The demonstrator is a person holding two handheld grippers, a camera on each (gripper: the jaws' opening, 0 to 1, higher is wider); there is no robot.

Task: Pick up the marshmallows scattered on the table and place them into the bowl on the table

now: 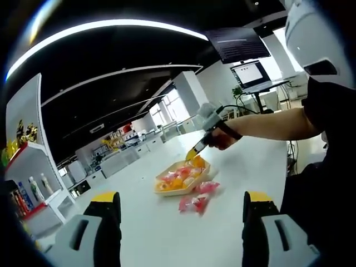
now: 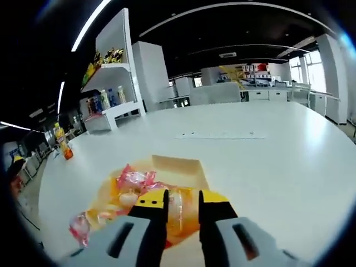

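A tan, shallow bowl (image 1: 167, 188) sits mid-table with several wrapped marshmallows in it, pink and orange. Two pink wrapped marshmallows (image 1: 194, 203) lie on the white table just beside it, toward me. My left gripper (image 1: 182, 199) is open, its jaws wide apart, well short of them. A person's hand holds my right gripper (image 1: 196, 151) over the bowl's far side. In the right gripper view, the right gripper (image 2: 182, 201) is shut on an orange wrapped marshmallow (image 2: 178, 214) just above the bowl (image 2: 178, 164). A pink marshmallow (image 2: 79, 227) lies at the lower left.
The white table (image 2: 267, 167) stretches far ahead. On it are a thin pale strip (image 2: 219, 135) and an orange bottle (image 2: 62, 146). A shelf with bottles (image 2: 105, 100) stands beyond. The person's arm (image 1: 267, 125) reaches in from the right. A monitor (image 1: 250, 72) stands behind.
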